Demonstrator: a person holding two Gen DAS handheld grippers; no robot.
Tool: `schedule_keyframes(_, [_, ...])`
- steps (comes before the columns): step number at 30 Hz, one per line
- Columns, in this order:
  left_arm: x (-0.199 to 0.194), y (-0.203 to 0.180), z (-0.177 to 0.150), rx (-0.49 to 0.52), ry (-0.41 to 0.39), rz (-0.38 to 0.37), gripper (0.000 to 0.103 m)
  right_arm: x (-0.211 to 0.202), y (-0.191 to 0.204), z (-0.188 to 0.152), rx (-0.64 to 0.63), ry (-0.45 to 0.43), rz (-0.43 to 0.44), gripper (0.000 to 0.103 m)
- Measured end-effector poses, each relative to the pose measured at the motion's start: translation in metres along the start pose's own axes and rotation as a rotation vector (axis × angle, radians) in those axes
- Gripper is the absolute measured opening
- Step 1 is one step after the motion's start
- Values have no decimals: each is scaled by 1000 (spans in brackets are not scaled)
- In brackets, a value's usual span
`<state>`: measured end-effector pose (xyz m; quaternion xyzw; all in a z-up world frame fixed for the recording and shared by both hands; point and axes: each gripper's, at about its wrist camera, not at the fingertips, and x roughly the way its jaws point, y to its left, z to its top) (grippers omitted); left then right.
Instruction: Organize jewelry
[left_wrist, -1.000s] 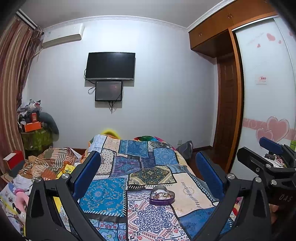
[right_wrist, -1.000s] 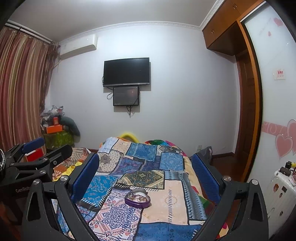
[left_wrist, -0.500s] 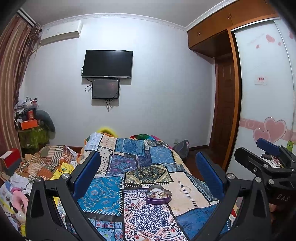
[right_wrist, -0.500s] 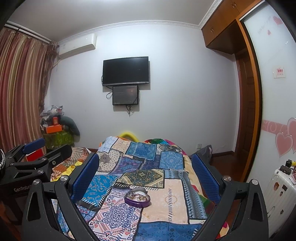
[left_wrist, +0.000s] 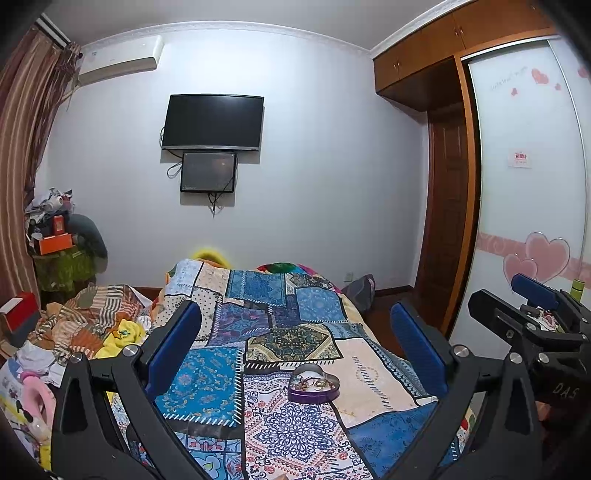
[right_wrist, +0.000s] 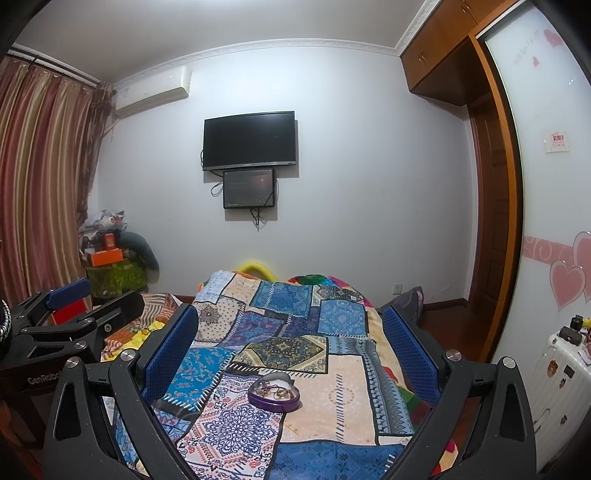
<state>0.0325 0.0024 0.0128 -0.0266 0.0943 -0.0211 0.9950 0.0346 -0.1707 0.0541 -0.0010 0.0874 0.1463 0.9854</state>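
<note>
The left gripper (left_wrist: 295, 339) is held up over the near end of the bed, pointing straight ahead. Its two blue pads (left_wrist: 173, 343) are spread wide apart and hold nothing. The right gripper (right_wrist: 291, 339) is held the same way, level and facing forward, with its blue pads (right_wrist: 410, 347) wide apart and nothing between them. The two grippers sit side by side: the right one shows at the right edge of the left wrist view, and the left one shows at the left edge of the right wrist view.

Just past the grippers, a purple heart-shaped tin (left_wrist: 313, 386) sits open on the patchwork blanket (left_wrist: 207, 380), near the front of the bed. Little bits of jewelry (right_wrist: 275, 391) lie inside it, gold and dark, all in a jumble. They are too small to tell apart. The tin is a bit ahead of both grippers and neither one touches it.

To the left of the bed is a heap of clothes (left_wrist: 81, 325). Farther back, a black TV (left_wrist: 213, 122) hangs on the white wall with a smaller screen (left_wrist: 208, 172) right under it. On the right is a wardrobe door (left_wrist: 528, 206) with pink hearts on it.
</note>
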Motion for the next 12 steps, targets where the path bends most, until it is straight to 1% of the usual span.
schedule_keyframes(12, [8,5,-4,-5,18,2,103,6,-2,-1,6,14,-5,99])
